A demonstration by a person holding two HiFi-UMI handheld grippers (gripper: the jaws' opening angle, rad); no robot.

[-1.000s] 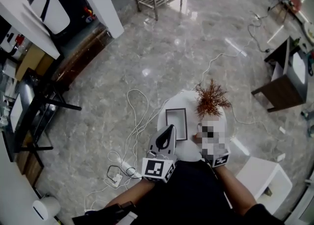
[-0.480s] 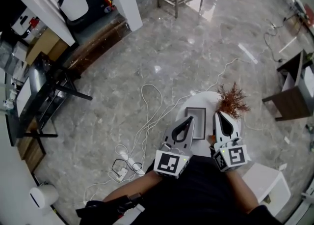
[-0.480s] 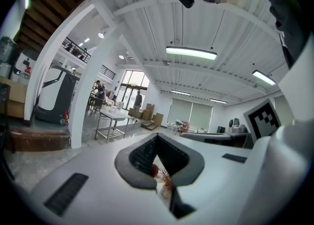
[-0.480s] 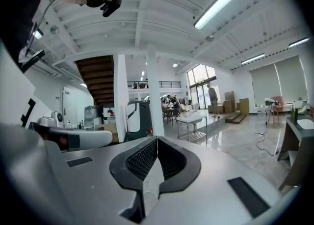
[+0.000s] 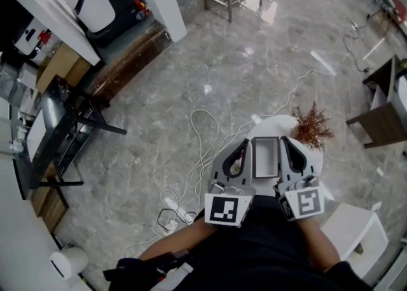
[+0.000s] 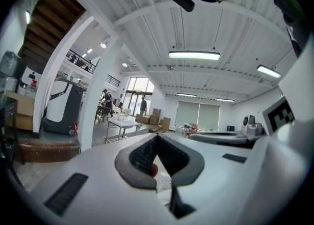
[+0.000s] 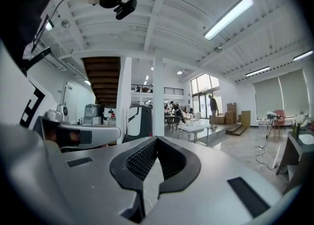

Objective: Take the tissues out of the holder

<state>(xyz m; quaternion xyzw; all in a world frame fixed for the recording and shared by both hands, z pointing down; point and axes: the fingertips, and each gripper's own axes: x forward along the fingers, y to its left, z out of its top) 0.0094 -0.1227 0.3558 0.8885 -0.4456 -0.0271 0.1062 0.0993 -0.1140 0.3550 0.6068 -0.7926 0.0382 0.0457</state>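
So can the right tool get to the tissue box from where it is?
Probably yes. The tissue box sits just beside the right tool, with nothing over it, and the plant stands off to the side. The tool is shut, so it must open first.

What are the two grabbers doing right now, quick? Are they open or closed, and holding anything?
Left gripper: closed, holding nothing.
Right gripper: closed, holding nothing.
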